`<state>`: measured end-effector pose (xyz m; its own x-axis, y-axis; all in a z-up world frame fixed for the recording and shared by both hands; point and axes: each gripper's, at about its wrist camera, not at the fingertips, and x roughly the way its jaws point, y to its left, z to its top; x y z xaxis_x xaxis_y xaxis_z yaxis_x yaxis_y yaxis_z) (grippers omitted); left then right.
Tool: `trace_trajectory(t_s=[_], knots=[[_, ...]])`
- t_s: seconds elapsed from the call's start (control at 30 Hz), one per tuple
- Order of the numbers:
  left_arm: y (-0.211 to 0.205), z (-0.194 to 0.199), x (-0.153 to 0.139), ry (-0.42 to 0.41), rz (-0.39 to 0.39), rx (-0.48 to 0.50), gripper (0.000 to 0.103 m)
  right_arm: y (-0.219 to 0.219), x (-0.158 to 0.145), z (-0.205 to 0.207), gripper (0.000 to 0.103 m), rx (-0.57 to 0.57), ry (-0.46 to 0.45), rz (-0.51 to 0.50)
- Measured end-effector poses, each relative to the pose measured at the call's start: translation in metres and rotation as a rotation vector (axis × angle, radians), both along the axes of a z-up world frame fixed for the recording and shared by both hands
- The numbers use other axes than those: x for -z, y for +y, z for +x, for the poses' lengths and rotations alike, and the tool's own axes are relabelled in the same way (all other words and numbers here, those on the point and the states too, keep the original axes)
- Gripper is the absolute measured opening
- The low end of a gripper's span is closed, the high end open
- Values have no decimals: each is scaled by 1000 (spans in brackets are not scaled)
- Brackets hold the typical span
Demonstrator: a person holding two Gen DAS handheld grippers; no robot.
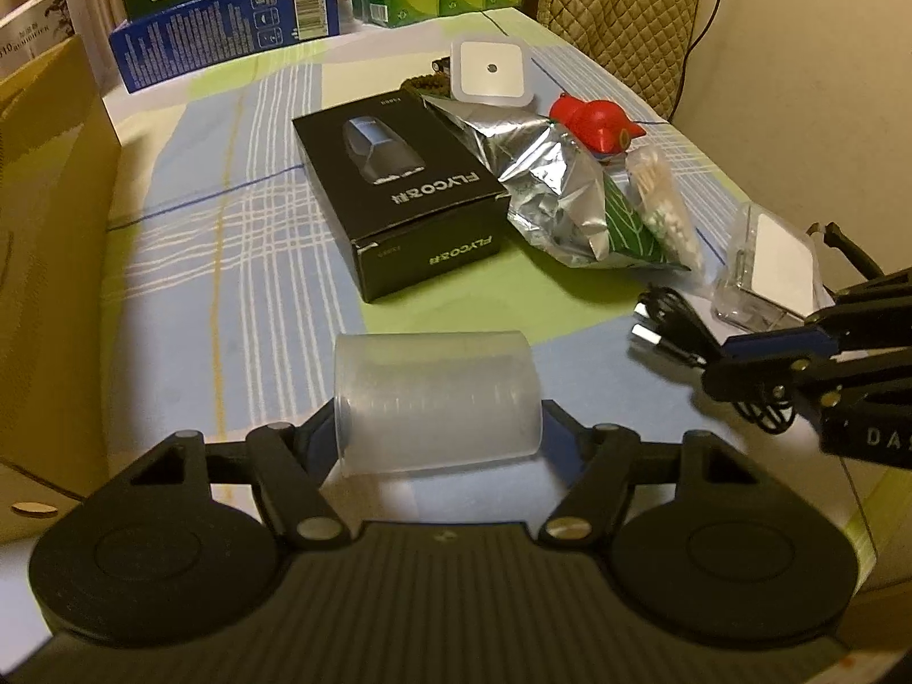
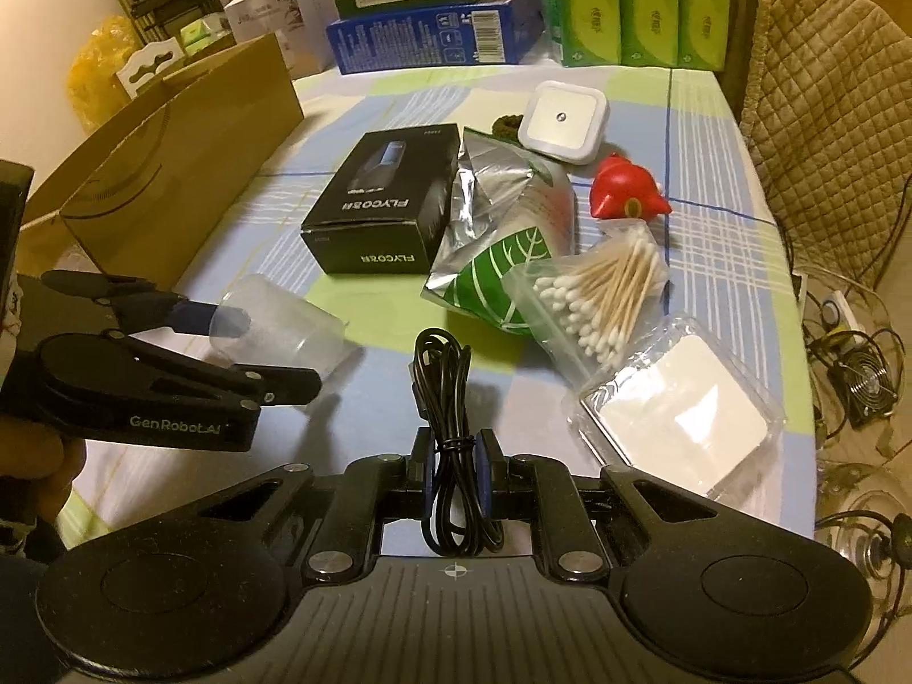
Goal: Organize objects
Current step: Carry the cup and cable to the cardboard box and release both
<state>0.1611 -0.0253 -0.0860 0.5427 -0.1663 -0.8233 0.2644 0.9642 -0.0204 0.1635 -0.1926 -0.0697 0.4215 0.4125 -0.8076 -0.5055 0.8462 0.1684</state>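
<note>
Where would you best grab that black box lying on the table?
Across the short width of the black box, coming straight down from above. It lies flat, and its left long side is free. A foil bag crowds the right side, so a pincer may need to nudge in there.

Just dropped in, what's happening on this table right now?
A person is tidying with a gripper in each hand. The left gripper is clamped on a translucent plastic cup, held on its side. The right gripper is closed on a bundled black USB cable. On the checked tablecloth lie a black Flyco box, a foil bag, a bag of cotton swabs, a red toy and a white night light.
</note>
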Motion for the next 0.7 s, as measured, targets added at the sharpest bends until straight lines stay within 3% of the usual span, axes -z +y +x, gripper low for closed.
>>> trace_trajectory(t_s=[0.2,0.37,0.53,0.7], knots=[[8,-8,-36,-54,-10,17,67,9,-31,-3,11,7,-43,22],[31,-14,-94,-136,-3,7,67,33,-80,2,11,3,-100,87],[84,-21,-150,-200,34,-50,67,88,-127,3,11,-56,-140,162],[154,-28,-171,-181,123,-130,67,167,-149,5,11,-147,-116,224]])
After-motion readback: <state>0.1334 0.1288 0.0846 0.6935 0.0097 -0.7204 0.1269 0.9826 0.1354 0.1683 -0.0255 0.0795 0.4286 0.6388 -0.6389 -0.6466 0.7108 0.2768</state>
